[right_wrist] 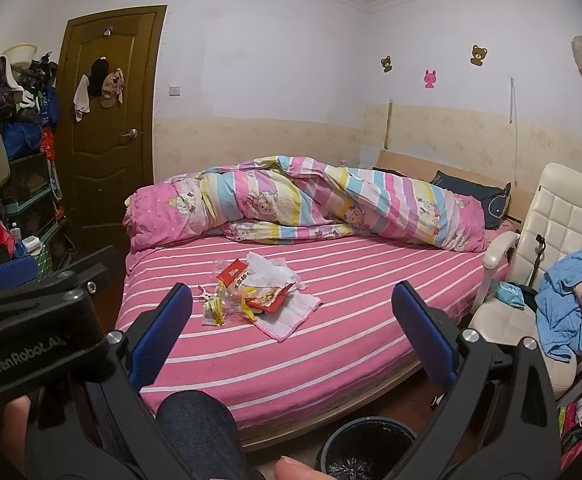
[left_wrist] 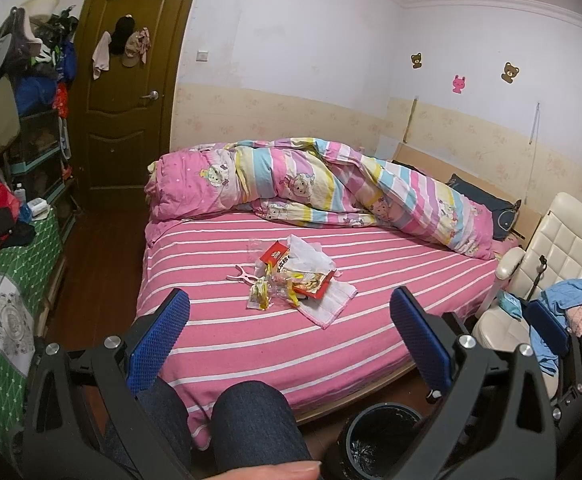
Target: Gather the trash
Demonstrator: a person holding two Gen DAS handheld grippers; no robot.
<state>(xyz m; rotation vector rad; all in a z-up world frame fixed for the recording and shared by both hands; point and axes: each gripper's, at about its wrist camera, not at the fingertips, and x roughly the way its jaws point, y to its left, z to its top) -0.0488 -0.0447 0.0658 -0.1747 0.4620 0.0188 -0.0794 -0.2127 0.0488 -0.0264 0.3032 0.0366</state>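
I hold both grippers back from the bed, level and pointed at it. The left gripper (left_wrist: 289, 316) has its blue-padded jaws spread wide with nothing between them, and the right gripper (right_wrist: 291, 312) is the same, jaws wide apart and empty. The trash, a heap of snack wrappers (left_wrist: 291, 278) with red and yellow packets and a crumpled white tissue, lies near the middle of the pink striped bedsheet (left_wrist: 391, 280), partly on a small folded white cloth (left_wrist: 331, 300). A pink clip (left_wrist: 245, 277) rests just beside the heap on its left. The black trash bin (right_wrist: 371, 450) stands on the floor at the foot of the bed, beside my denim-clad knee (right_wrist: 199, 420). The rolled quilt (left_wrist: 311, 184) lies along the far side.
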